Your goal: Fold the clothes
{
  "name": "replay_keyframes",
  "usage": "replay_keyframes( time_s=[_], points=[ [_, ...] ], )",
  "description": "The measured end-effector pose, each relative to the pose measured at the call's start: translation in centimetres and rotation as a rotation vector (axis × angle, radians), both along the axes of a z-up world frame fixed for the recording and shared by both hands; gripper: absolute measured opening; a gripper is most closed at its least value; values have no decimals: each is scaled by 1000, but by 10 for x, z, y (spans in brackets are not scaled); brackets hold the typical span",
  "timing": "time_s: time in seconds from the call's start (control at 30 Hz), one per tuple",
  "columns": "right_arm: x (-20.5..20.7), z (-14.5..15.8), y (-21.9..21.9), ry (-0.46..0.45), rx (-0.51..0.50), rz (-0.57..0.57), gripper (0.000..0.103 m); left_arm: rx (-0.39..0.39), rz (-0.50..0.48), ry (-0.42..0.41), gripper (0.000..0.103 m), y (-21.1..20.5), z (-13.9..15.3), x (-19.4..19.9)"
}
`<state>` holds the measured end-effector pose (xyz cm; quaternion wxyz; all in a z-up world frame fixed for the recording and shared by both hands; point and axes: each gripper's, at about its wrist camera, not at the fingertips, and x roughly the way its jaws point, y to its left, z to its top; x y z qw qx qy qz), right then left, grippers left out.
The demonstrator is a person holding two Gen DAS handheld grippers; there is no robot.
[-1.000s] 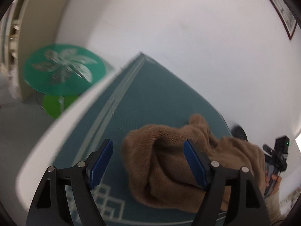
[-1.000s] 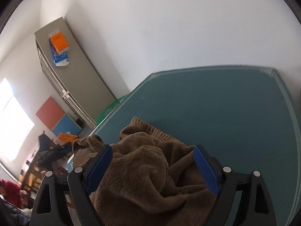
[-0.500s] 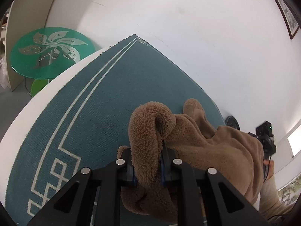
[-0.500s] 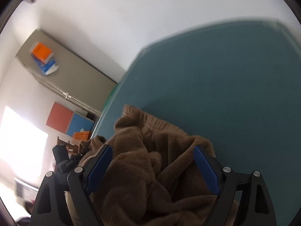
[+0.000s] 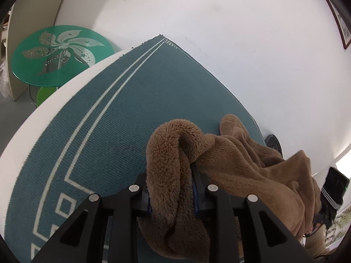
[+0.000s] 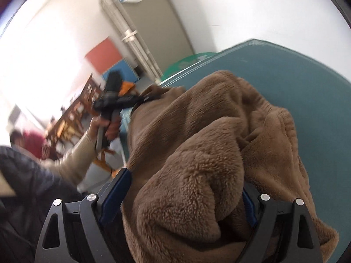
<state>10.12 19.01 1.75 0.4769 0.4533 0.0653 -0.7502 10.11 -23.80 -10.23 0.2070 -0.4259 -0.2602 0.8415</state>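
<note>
While bunched, garment (image 5: 230,171) between left hand-held gripper (image 5: 172,195)

The left gripper (image 5: 172,194) points down at a slant, its jaws just eased a little, pads still pressed on a fold of brown fleece (image 5: 169,153). The right gripper (image 6: 186,192) tilts downward with jaws wide, fleece bunched between them.

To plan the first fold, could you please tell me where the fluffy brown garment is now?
The fluffy brown garment lies bunched on the teal mat's right side in the left wrist view, one fold pinched in the left gripper.
</note>
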Motion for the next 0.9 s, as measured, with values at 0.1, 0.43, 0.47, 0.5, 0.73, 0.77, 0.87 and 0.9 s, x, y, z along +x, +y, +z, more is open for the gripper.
replay_keyframes(
  time_s=[0.1, 0.43, 0.47, 0.5, 0.73, 0.77, 0.87, 0.9],
  points=[
    [0, -2, 5, -1, -5, -41, 90, -3, 0, -6, 28, 3, -1, -1],
    [-9, 17, -5, 132, 104, -276, 90, -5, -6, 0, 28, 4, -2, 2],
    [-6, 15, -11, 144, 133, -266, 89, -4, -7, 3, 28, 5, -2, 2],
    [-2, 14, -18, 161, 169, -253, 88, -3, -9, 3, 28, 5, -2, 2],
    [17, 12, -40, 294, 327, -283, 25, 14, 0, 8, 25, 7, 1, 4],
    [20, 17, -38, 331, 337, -313, 21, 14, 2, 13, 24, 9, 3, 5],
    [34, 37, -33, 558, 423, -429, 18, 26, -1, 38, 22, 16, 14, 9],
    [39, 43, -31, 639, 454, -468, 18, 38, -11, 56, 22, 19, 21, 12]
  ],
)
